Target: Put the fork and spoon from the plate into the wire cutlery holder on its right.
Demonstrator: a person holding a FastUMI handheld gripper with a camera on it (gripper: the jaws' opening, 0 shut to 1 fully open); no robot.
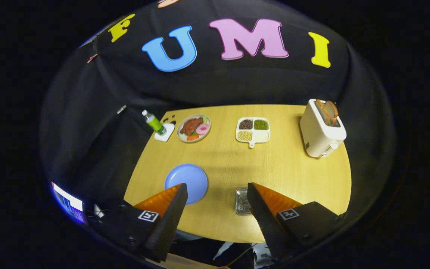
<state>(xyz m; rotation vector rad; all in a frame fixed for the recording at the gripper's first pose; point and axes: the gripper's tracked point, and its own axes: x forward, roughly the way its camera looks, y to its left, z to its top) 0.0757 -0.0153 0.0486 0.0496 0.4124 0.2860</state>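
Here the gripper point(217, 194) hangs spread over the wooden table point(282, 168), booth cloth behind

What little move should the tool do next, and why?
Probably ease the open tool down and forward a little for a better look. It hangs high over the table with nothing between its fingers. The visible part of the blue plate looks bare, and one finger hides part of the wire holder, so grabbing seems too early.
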